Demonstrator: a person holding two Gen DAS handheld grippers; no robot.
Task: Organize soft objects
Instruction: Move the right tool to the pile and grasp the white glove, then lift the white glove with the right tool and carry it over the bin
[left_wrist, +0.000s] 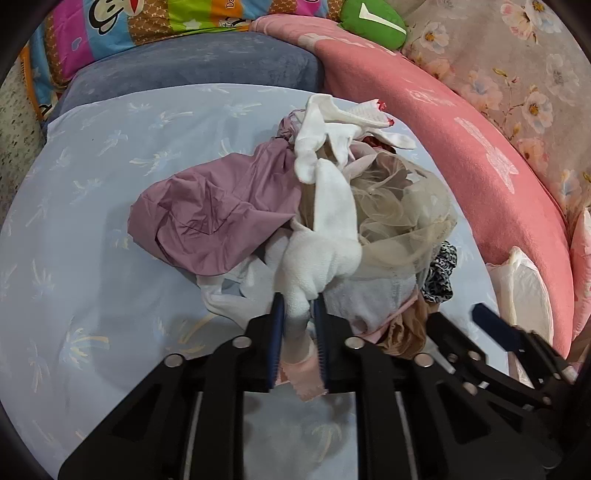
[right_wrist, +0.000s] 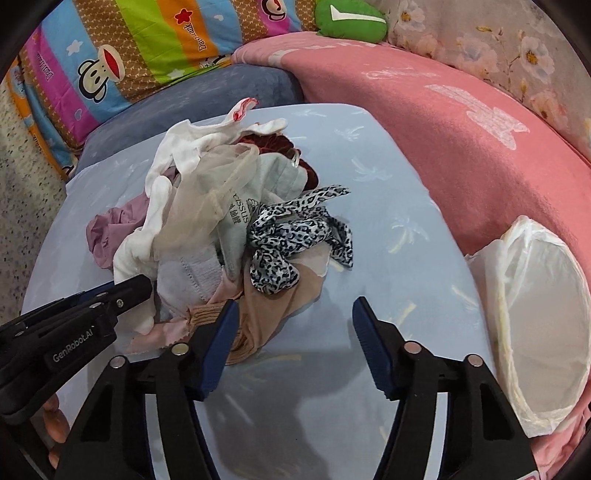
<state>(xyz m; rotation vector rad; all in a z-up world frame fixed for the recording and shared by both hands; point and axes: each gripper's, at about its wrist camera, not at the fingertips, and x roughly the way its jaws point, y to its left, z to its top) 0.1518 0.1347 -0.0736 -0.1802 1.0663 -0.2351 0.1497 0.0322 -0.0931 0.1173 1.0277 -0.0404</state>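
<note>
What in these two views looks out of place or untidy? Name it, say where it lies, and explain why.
The clothes pile lies tangled mid-sheet: white socks, sheer stocking, mauve cloth and leopard scarf overlap unsorted. The left gripper pinches a white sock; the right gripper is open. The white mesh basket lies tipped sideways.

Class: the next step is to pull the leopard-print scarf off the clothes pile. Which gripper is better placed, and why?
Right. The right gripper is open and empty just in front of the leopard-print scarf. The left gripper is shut on a white garment.
</note>
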